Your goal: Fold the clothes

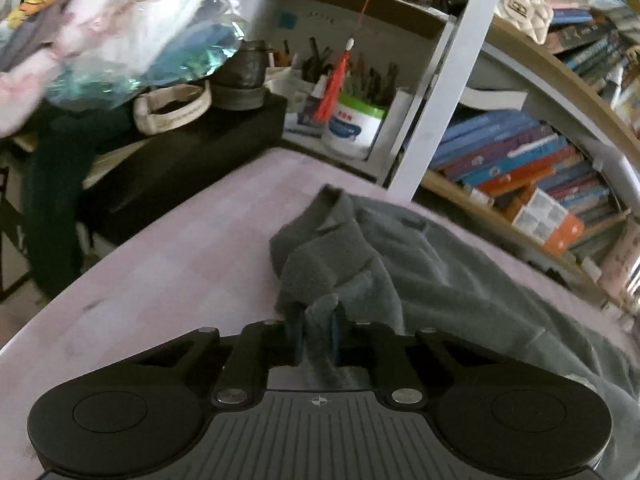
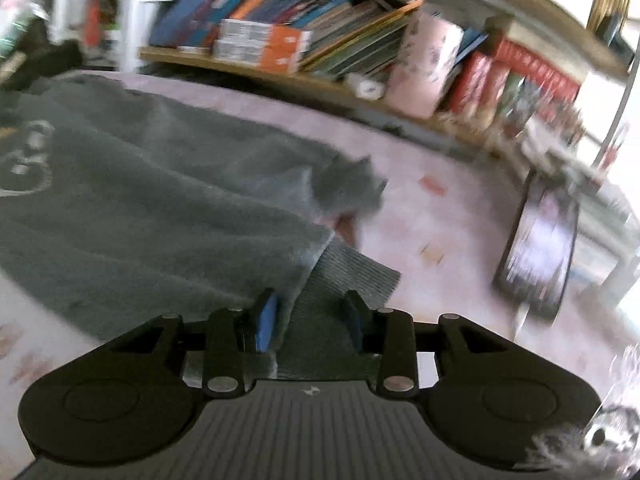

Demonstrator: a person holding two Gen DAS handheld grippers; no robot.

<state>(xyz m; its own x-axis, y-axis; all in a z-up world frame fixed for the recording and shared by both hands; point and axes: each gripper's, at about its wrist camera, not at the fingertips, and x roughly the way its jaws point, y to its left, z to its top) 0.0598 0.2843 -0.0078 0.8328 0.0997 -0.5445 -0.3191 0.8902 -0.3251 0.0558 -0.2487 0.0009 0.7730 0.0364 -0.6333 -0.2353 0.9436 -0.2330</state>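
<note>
On pink table (image 1: 168,248) | left tool (image 1: 316,336) pinches grey sweater (image 1: 440,272) | right tool (image 2: 312,320) agape (straddling ribbed cuff (image 2: 348,276))

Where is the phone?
In the right wrist view, the phone lies on the pink table at the right, apart from the grey sweater and below the bookshelf.

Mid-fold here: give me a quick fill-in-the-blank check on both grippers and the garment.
1. The left gripper is shut on a bunched fold of the ____ sweater.
2. The right gripper is ____, its fingers either side of the ribbed cuff.
3. The sweater lies on a ____ tablecloth.
4. Beside the cloth lies a dark ____.

Missing words: grey; open; pink; phone
</note>
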